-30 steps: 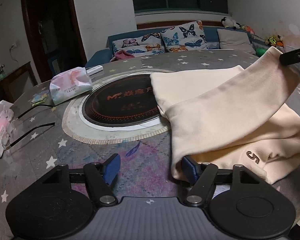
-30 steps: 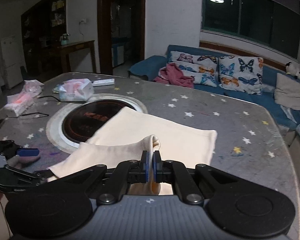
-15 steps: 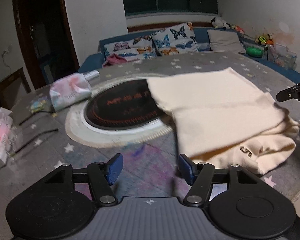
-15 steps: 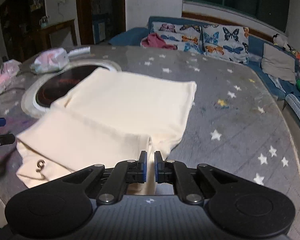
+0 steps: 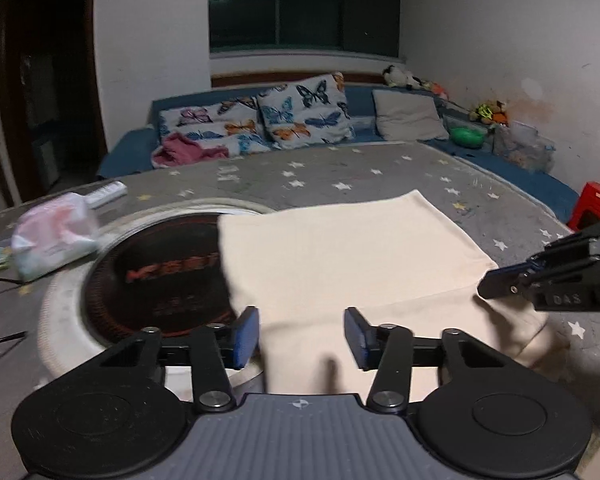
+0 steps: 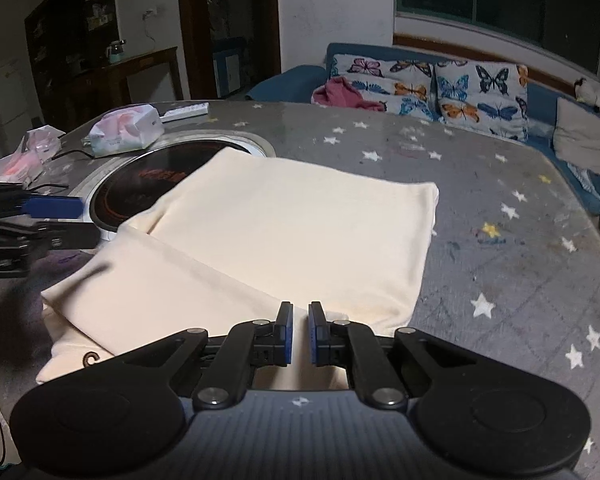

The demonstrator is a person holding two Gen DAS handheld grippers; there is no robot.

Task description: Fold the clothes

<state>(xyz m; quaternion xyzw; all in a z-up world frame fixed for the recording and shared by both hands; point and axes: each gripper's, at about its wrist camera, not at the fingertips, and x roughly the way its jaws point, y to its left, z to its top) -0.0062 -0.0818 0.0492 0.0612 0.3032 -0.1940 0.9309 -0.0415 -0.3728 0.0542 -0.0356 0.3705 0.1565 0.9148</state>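
A cream garment (image 5: 340, 248) lies folded on the grey star-patterned table (image 5: 340, 176), with its left edge over the round hob (image 5: 160, 272). My left gripper (image 5: 302, 336) hovers over the garment's near left part. Its jaws are closing, the cloth shows under the gap, and neither pad presses on it. In the right wrist view the garment (image 6: 280, 220) lies flat, a small dark mark near its front left corner. My right gripper (image 6: 300, 332) stands at its near edge, shut to a narrow slit with nothing pinched. The right gripper (image 5: 500, 284) also shows in the left wrist view.
A tissue pack (image 6: 124, 130) and a white remote (image 6: 184, 111) lie beyond the hob (image 6: 140, 184), with a pink-and-white bag (image 6: 24, 156) at the table's left edge. A blue sofa with butterfly cushions (image 5: 300, 112) runs behind the table. Bare tabletop (image 6: 500, 260) stretches to the right.
The right gripper lowered the lifted fold onto the garment and let it go. The left gripper shifted right over the cloth, tilted up, and its jaws narrowed.
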